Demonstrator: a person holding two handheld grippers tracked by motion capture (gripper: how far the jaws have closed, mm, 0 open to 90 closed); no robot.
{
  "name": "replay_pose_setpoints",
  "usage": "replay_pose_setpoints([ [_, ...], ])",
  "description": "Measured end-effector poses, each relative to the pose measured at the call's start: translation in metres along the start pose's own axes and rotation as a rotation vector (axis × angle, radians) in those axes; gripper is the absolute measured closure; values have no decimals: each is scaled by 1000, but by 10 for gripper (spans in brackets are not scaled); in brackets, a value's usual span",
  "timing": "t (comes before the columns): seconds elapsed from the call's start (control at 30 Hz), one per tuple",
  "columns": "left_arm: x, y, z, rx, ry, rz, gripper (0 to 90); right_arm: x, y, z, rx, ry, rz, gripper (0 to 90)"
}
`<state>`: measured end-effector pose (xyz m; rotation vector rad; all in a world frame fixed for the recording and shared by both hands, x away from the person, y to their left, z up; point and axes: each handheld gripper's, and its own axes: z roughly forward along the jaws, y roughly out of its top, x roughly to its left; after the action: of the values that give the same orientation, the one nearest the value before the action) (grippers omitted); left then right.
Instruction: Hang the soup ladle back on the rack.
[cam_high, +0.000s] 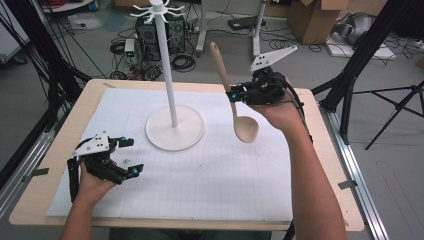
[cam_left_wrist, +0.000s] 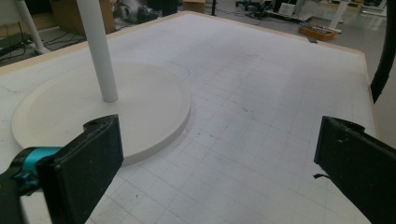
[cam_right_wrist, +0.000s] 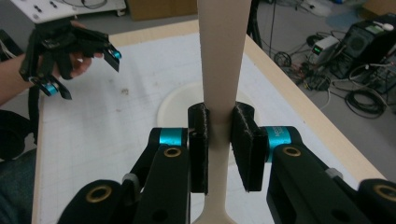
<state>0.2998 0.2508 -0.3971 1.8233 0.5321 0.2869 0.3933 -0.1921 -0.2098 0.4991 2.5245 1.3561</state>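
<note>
While the right claw was clenched on the handle of the wooden spoon, the spoon hung in the air over the right half of the desk, bowl down and handle tip raised toward the far edge; the step in hand looked like carrying it to the white stand to hang it from the hooks at the top; the grip sat mid-handle, as the right gripper view showed, so I judged the handle tip would need to be lifted well above the hooks and the wrist turned gently, lest the bowl swing; the left claw rested released and empty near the desk's left edge, just beside the stand's round base; open room lay over the white grid mat toward the near edge and between the two claws; the right edge was close under the right forearm, and the stand's pole stood between spoon and left hand.
</note>
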Motion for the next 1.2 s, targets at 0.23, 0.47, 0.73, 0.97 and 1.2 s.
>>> replay_pose_setpoints([
  [0.23,0,1,0,-4,-3,1,17,-7,12,2,7,4,0,773],
  [0.47,0,1,0,-4,-3,4,17,-11,24,5,6,28,-5,773],
  [0.73,0,0,0,-4,-3,1,17,-16,39,11,28,29,-22,773],
  [0.97,-1,1,-1,-5,-3,4,17,-23,53,16,22,49,-18,773],
  [1.2,-1,2,0,-5,-6,9,16,-27,66,19,23,41,-22,773],
])
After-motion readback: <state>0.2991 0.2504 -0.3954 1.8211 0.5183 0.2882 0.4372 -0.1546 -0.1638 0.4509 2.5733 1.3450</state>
